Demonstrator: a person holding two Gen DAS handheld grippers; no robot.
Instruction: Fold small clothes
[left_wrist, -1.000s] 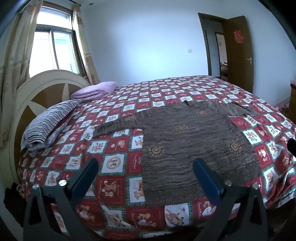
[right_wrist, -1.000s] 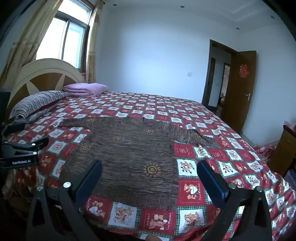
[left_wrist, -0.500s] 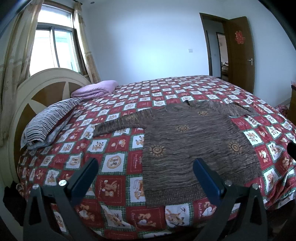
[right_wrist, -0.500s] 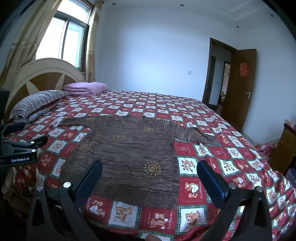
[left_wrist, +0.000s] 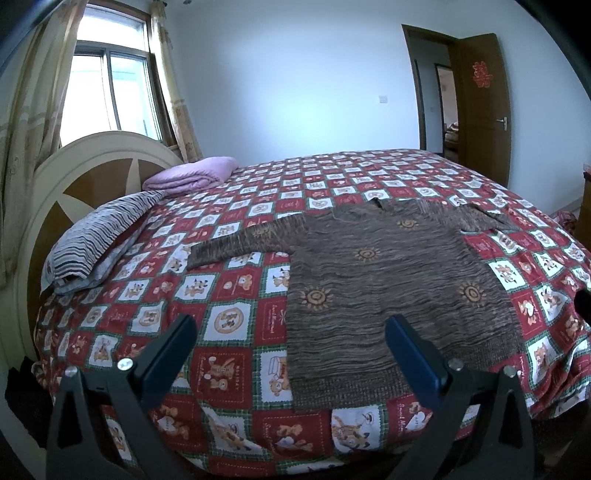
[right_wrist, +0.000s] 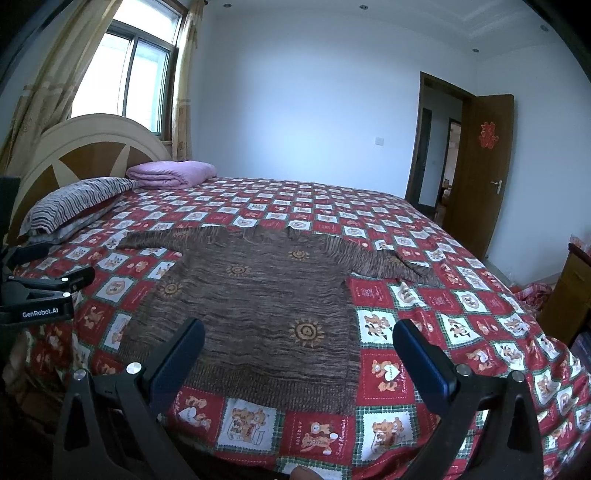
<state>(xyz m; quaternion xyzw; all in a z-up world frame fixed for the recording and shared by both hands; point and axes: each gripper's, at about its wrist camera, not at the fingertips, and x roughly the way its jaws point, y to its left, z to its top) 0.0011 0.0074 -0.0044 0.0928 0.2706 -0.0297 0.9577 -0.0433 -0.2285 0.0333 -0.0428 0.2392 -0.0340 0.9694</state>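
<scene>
A brown knit sweater (left_wrist: 391, 273) with sun motifs lies flat on the bed, both sleeves spread out, hem toward me; it also shows in the right wrist view (right_wrist: 258, 306). My left gripper (left_wrist: 290, 338) is open and empty, held above the bed's near edge in front of the sweater's left hem. My right gripper (right_wrist: 297, 343) is open and empty, held in front of the right hem. The left gripper's body (right_wrist: 40, 291) shows at the left edge of the right wrist view.
The bed has a red checked cartoon bedspread (left_wrist: 229, 295). A striped pillow (left_wrist: 99, 236) and a folded purple blanket (left_wrist: 192, 177) lie by the rounded headboard (left_wrist: 74, 173). An open brown door (right_wrist: 476, 173) is at the back right, a wooden cabinet (right_wrist: 569, 291) at right.
Both grippers have drifted slightly, the views shifting a little. The sweater has not moved.
</scene>
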